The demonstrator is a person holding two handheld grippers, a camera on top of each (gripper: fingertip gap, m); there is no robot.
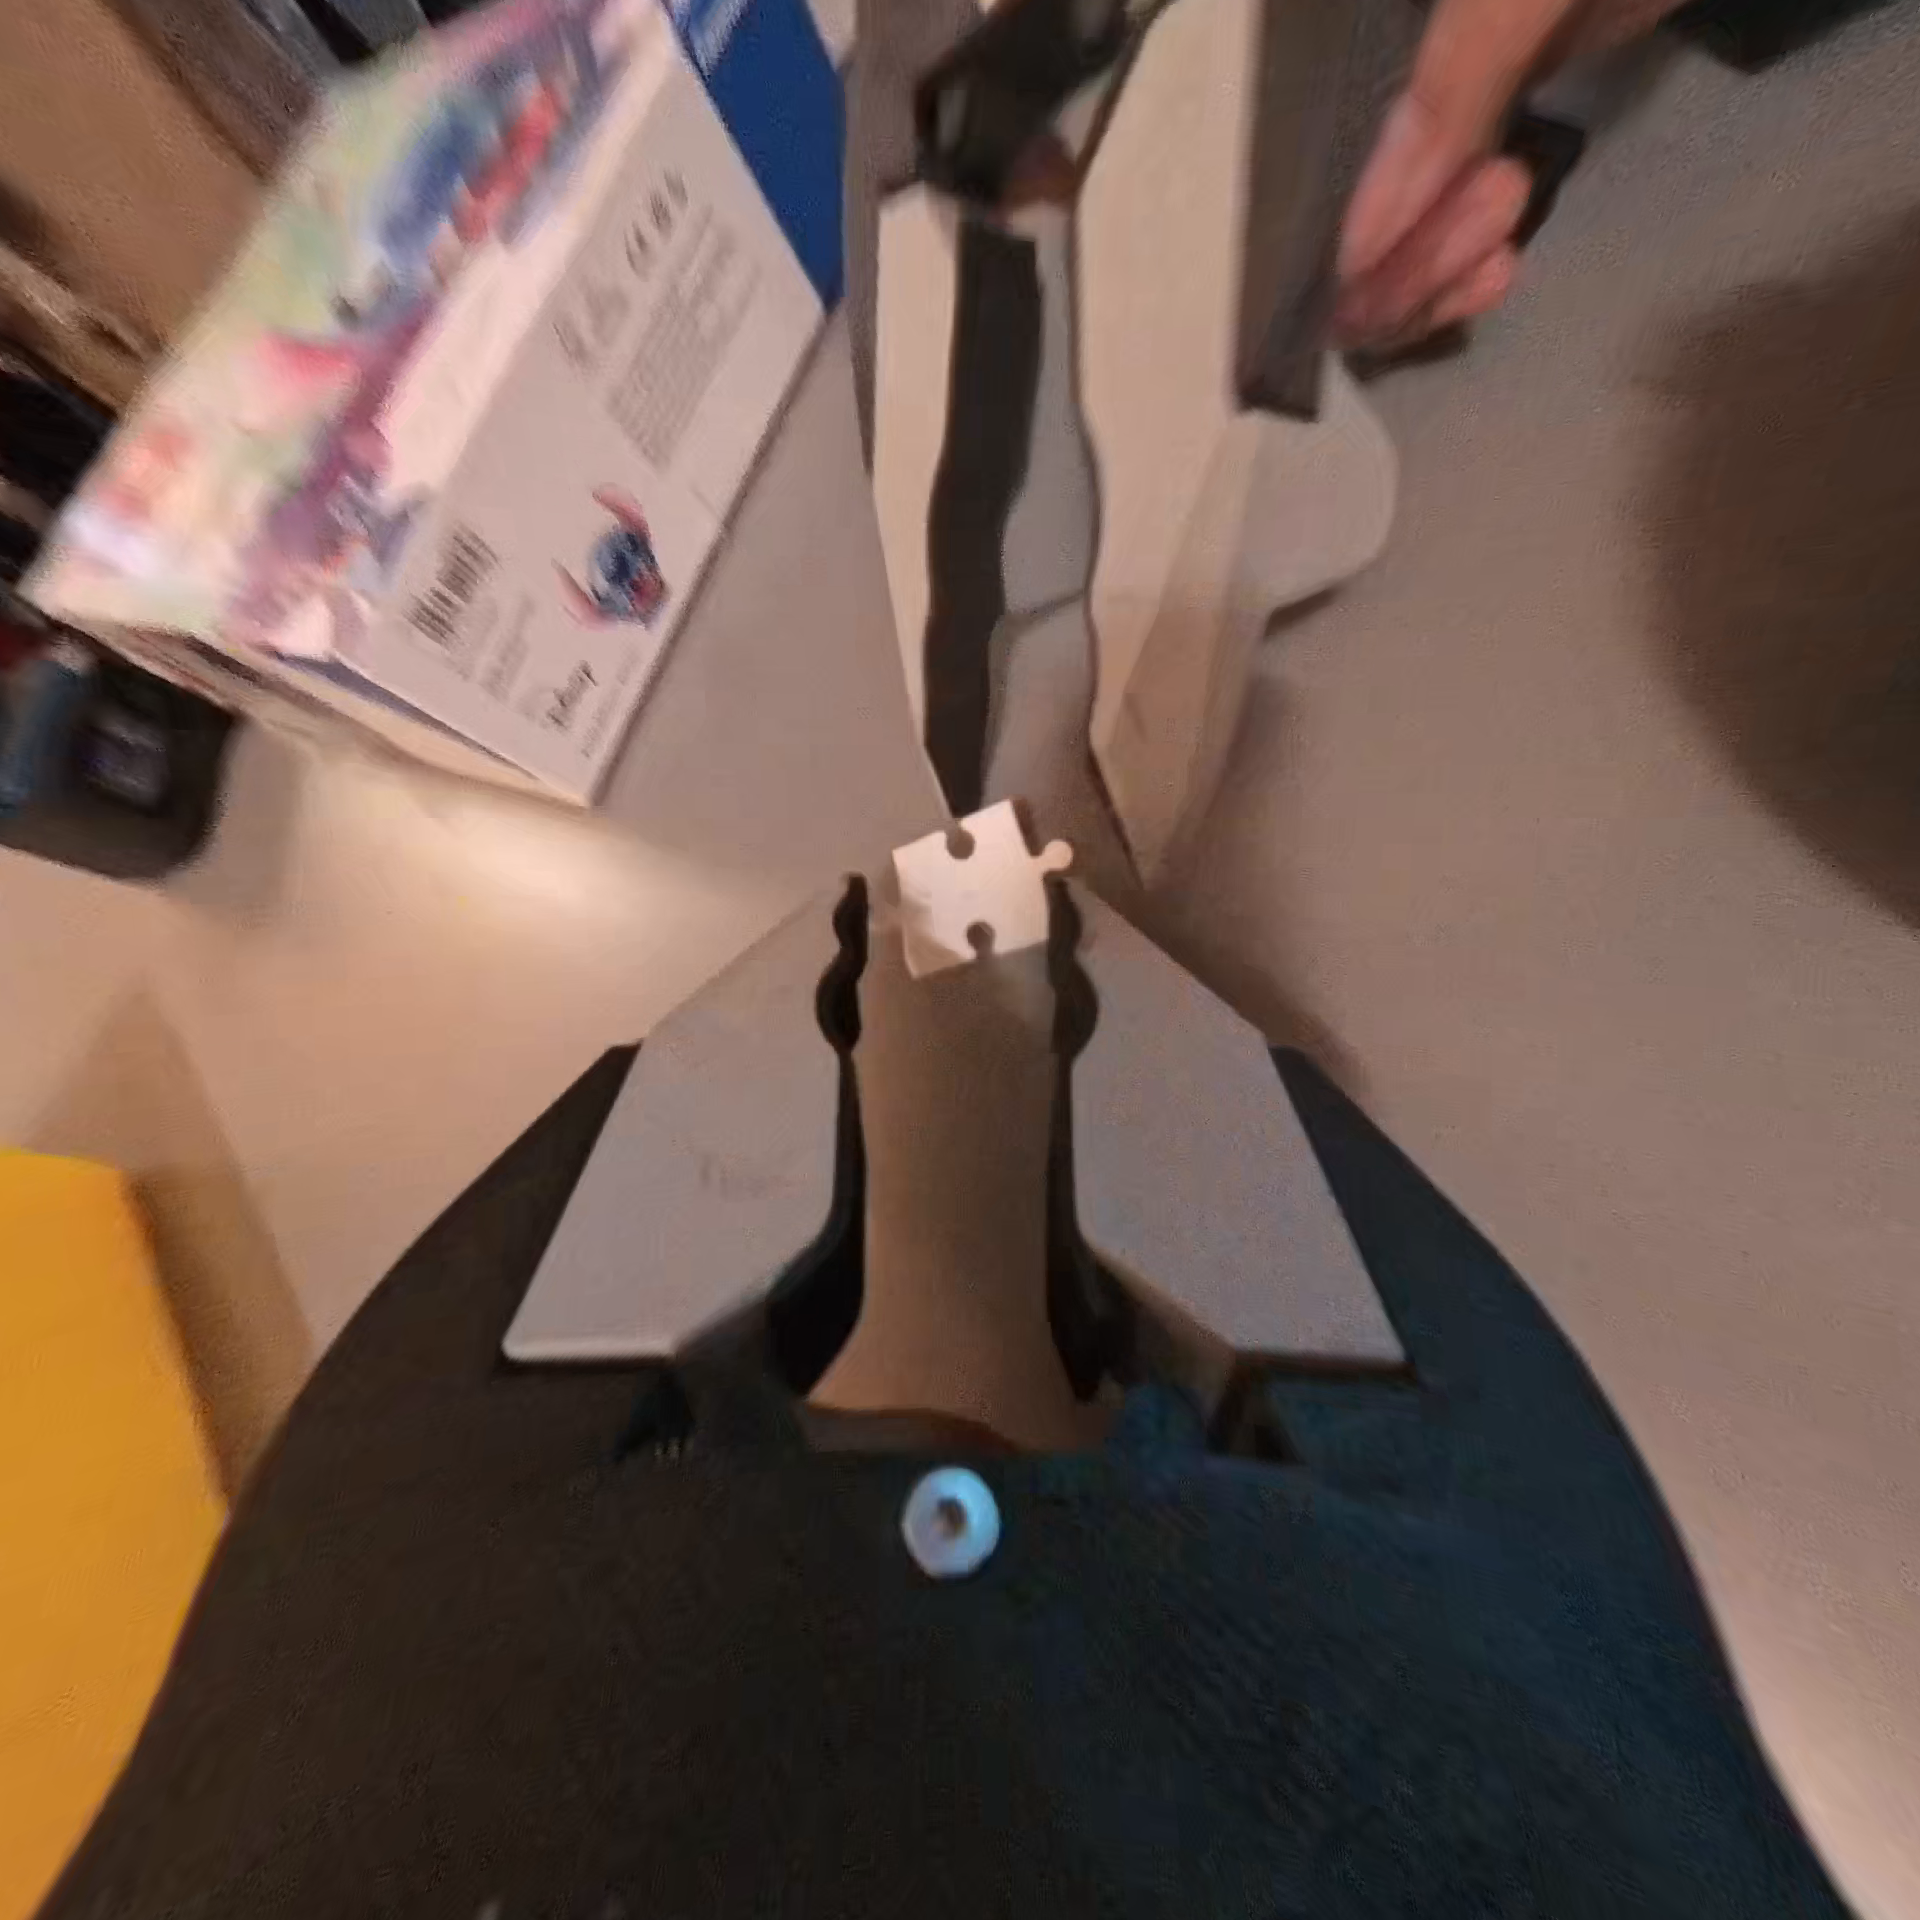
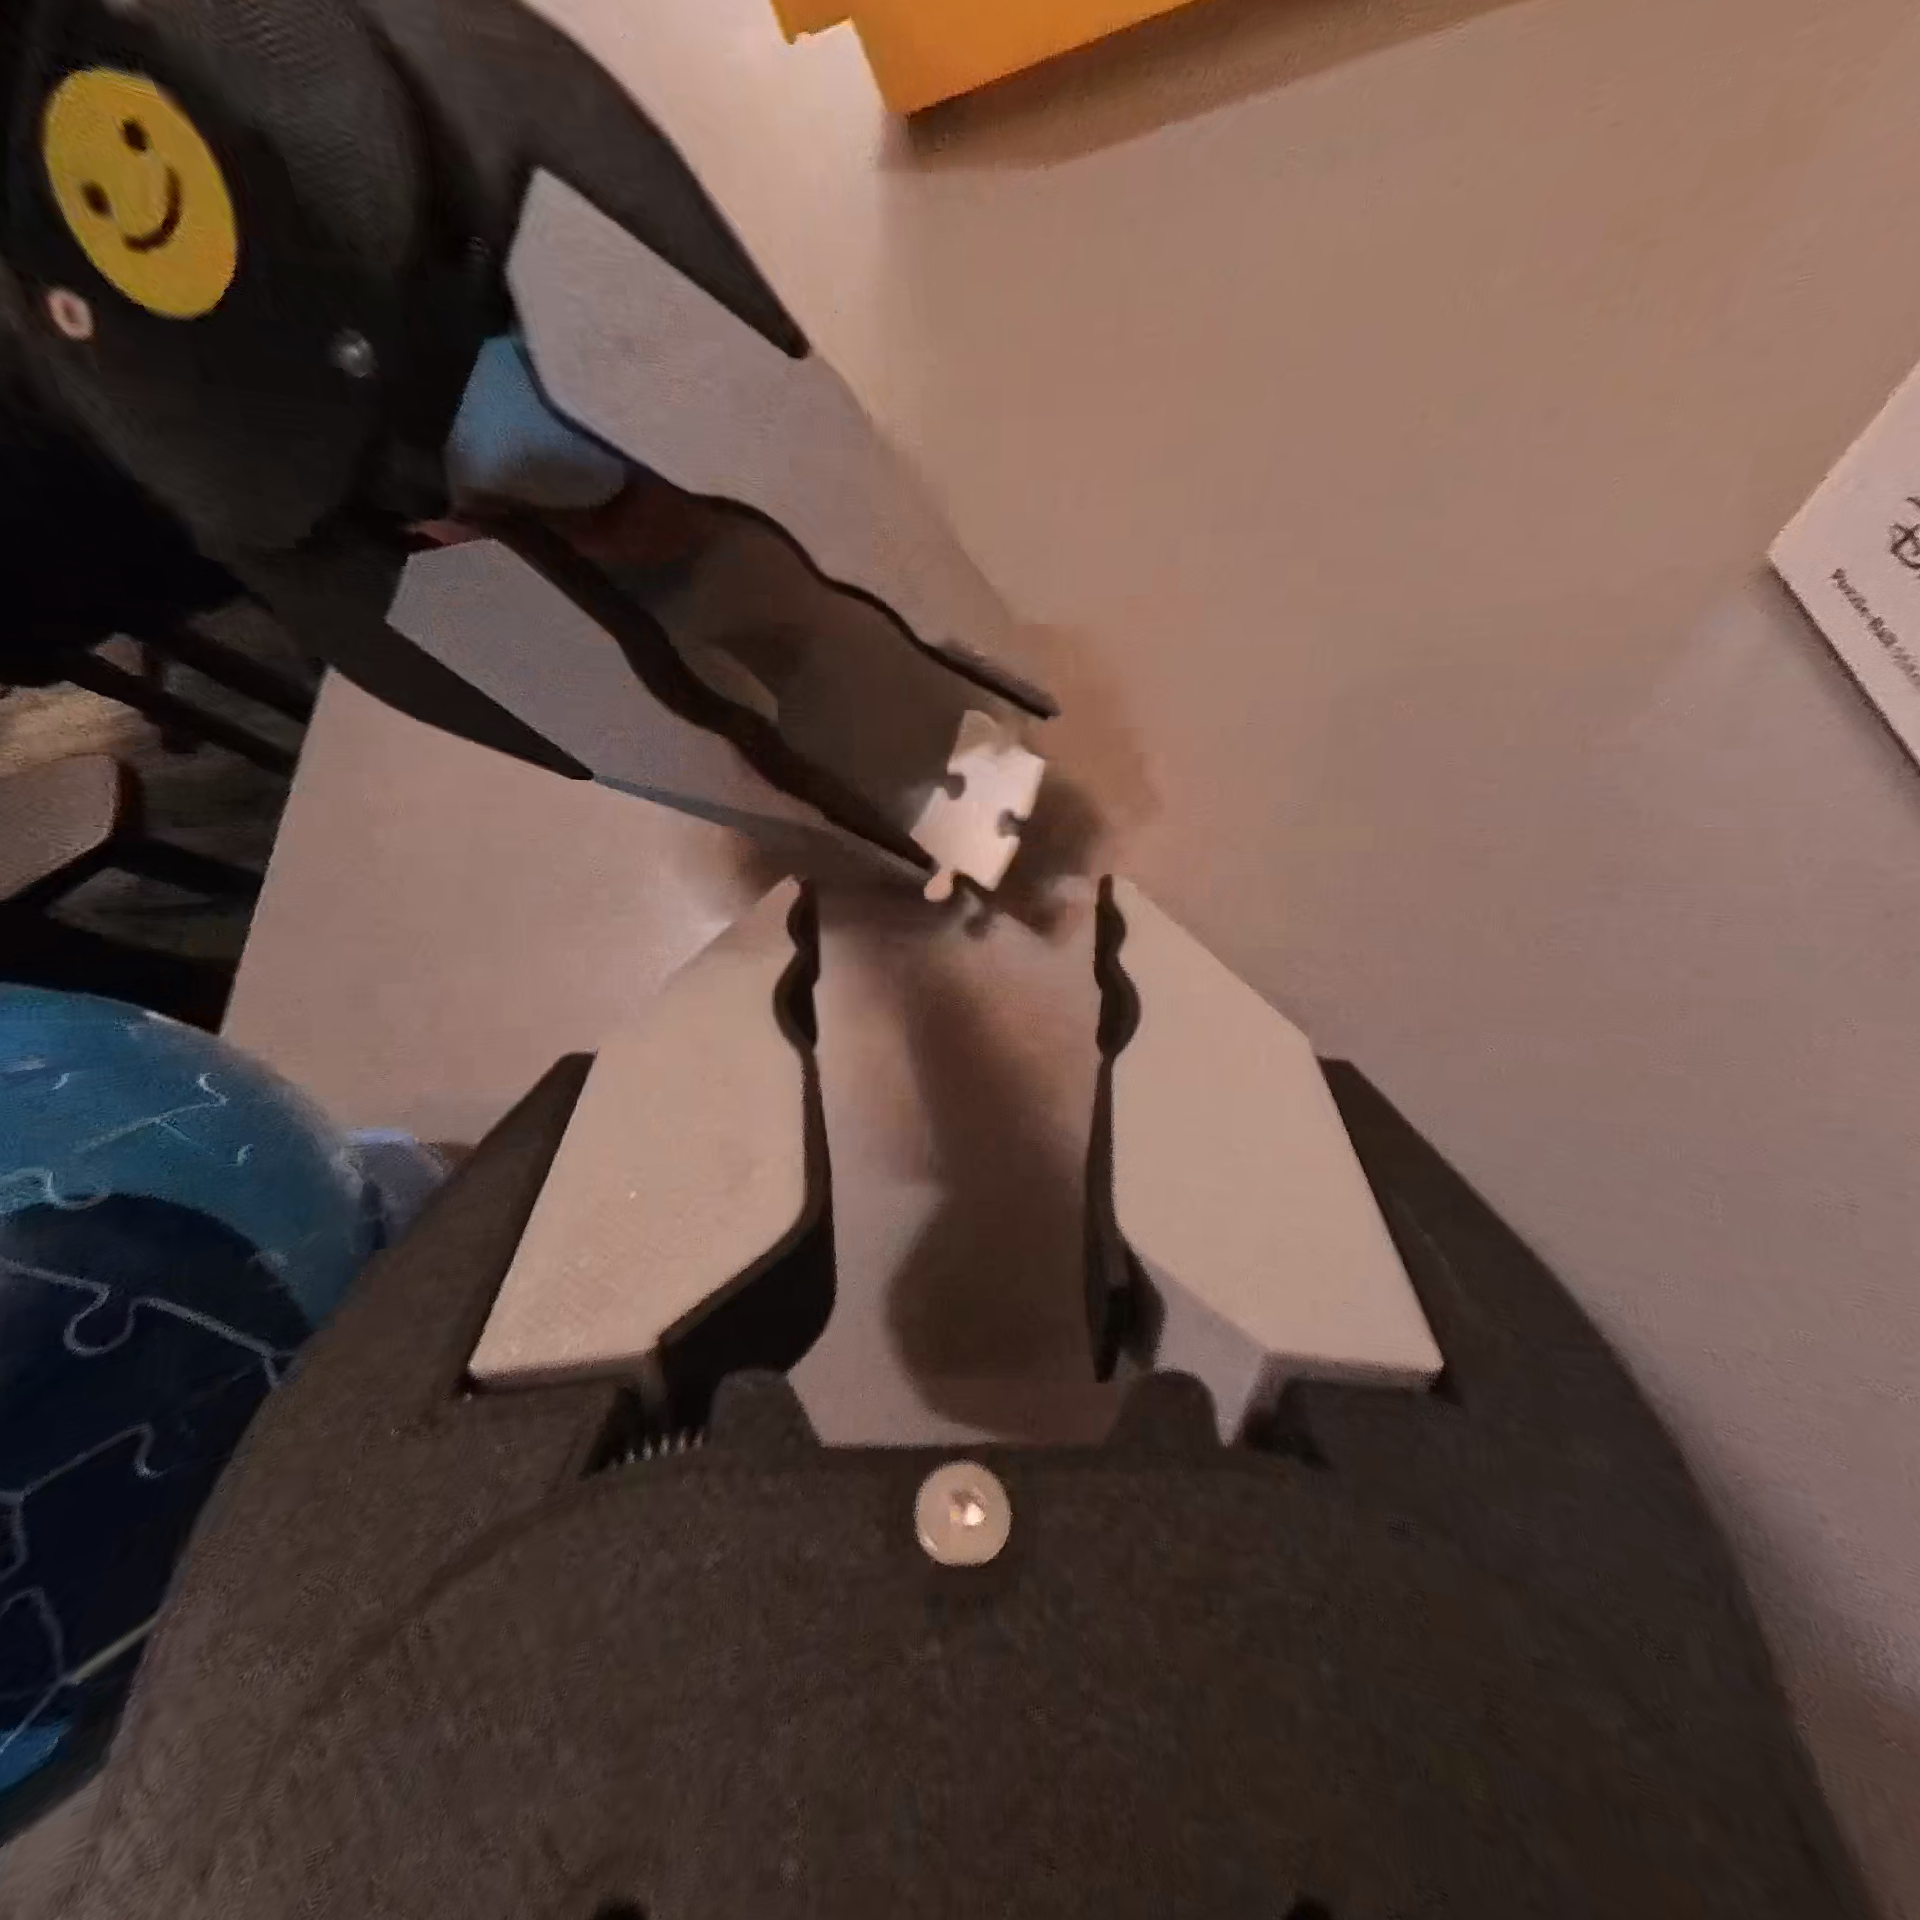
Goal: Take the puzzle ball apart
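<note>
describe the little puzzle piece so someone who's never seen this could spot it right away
Start at the pale tabletop and follow the left hand-held gripper, the one with a yellow smiley disc, to its fingertips. Between them, above the table, sits a plain white puzzle piece, blank-faced, unlike the blue assembled puzzle.

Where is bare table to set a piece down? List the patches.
Bare table lies between the yellow box and the printed box. It is crowded where the left gripper holds the puzzle piece before the open right gripper, and by the blue ball.
</note>
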